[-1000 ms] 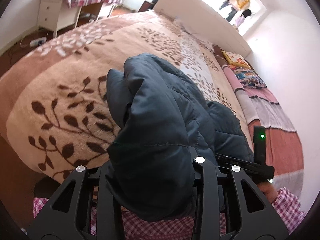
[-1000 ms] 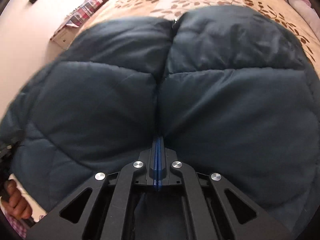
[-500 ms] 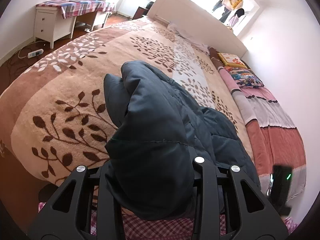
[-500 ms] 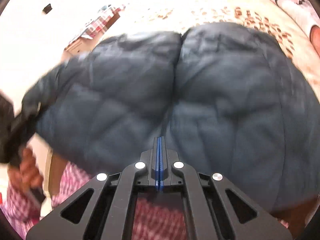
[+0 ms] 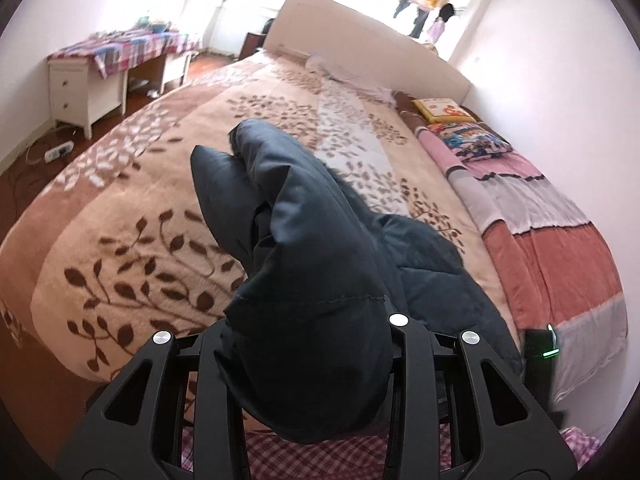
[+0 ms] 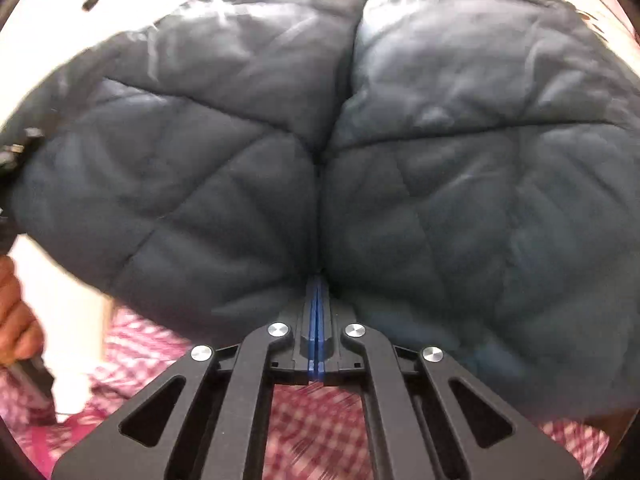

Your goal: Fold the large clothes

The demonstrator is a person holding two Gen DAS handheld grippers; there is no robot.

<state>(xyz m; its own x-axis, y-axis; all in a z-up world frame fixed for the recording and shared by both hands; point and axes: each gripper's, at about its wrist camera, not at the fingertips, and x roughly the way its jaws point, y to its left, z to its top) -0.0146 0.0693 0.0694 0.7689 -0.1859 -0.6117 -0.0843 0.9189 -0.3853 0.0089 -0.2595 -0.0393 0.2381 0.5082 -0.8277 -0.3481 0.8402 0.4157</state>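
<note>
Both grippers grasp the dark quilted jacket [image 5: 320, 280], held up over the near edge of the bed [image 5: 120, 208].

Left gripper [image 5: 308, 328]: jaws part-way closed, clamped on a thick bunch of padded fabric that bulges up between the fingers and flops over them. From there the cloth runs off to the right and down toward the bed.

Right gripper [image 6: 317, 280]: blue pads pinched tight together at a seam where two quilted panels meet. How much cloth sits between them I cannot tell; it looks like a thin edge. The jacket fills nearly the whole right-wrist view, spread wide and slightly blurred. At the left edge of that view is the person's hand [image 6: 14, 320] on the other tool's handle.

Checked clothing shows below both tools, so the jacket hangs just in front of the person's body.

Step in hand, as I judge it: lifting and spreading the jacket before laying it flat.

To do it well:
- keep both grips level, so the hem hangs even
- draw the hands apart until the slack between them is gone
- watch the right pinch; a thin hold on slippery shell fabric may slide
- lower onto the open blanket [image 5: 180, 152] far side first, smoothing as it lands
</note>
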